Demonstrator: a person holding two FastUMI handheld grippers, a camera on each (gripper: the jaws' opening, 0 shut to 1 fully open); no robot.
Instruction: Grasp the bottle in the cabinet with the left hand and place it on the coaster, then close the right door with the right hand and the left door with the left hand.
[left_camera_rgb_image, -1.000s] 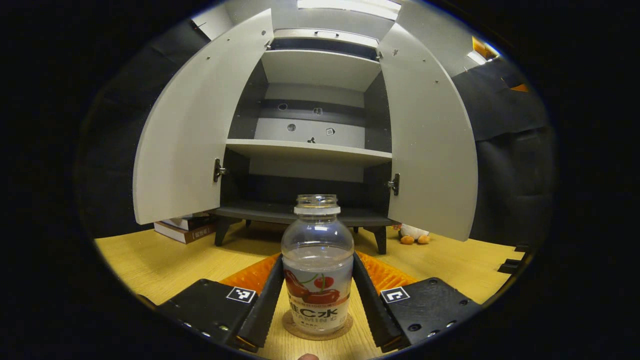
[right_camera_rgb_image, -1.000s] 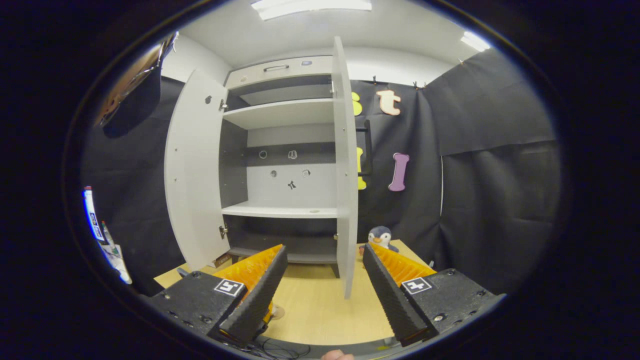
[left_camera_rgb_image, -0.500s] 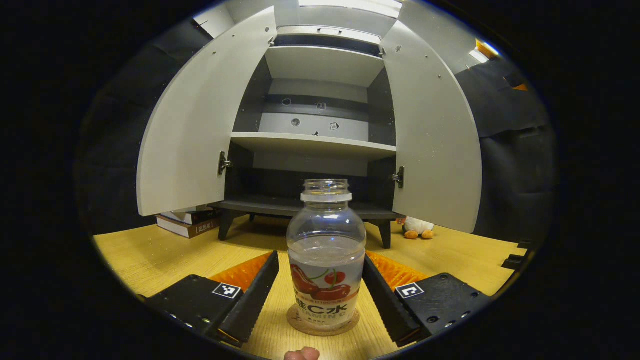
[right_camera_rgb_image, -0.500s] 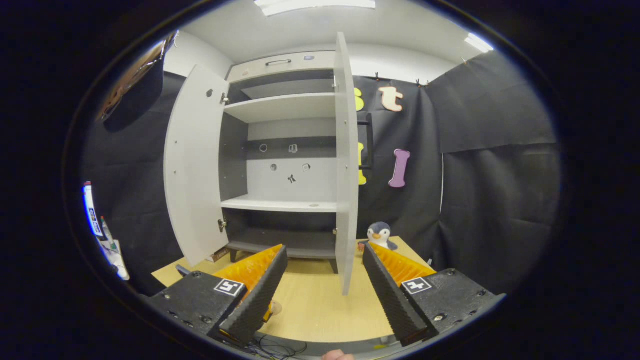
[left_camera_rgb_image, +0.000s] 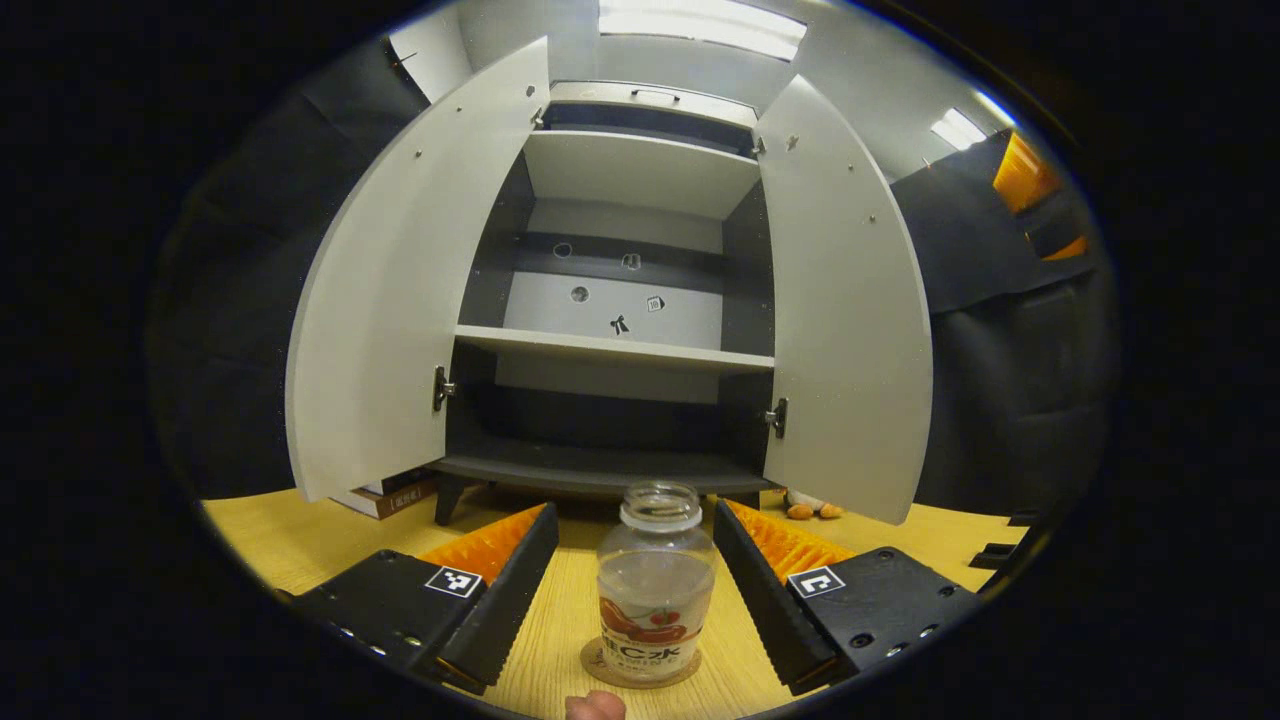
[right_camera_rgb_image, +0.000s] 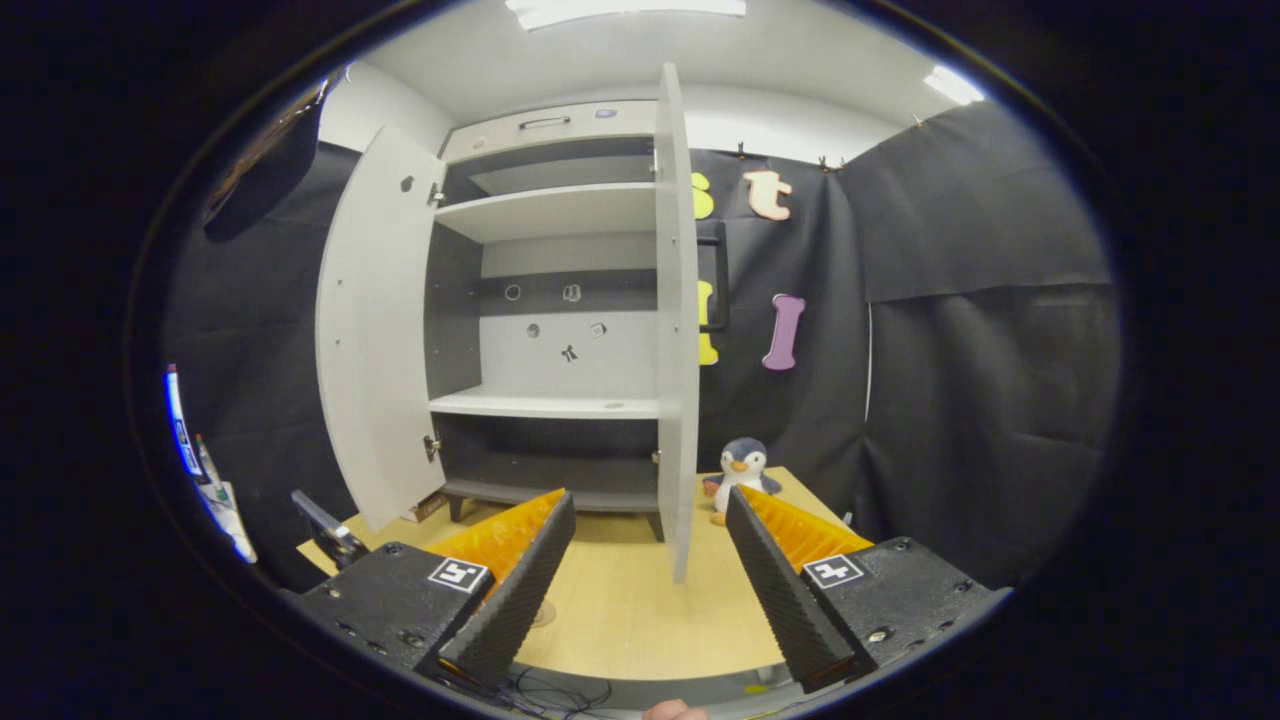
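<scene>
So my left tongs (left_camera_rgb_image: 635, 590) are spread wide, bottle (left_camera_rgb_image: 655, 585) standing upright on the coaster (left_camera_rgb_image: 600, 668) between them, touching neither finger. Right tongs (right_camera_rgb_image: 650, 575) are open too, holding nothing, with the right door (right_camera_rgb_image: 678, 330) edge-on just ahead. Both cabinet (left_camera_rgb_image: 620, 300) doors are open.

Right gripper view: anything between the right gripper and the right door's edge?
No. In the right gripper view only bare tabletop lies between the open right gripper and the right door, which stands edge-on ahead.
</scene>
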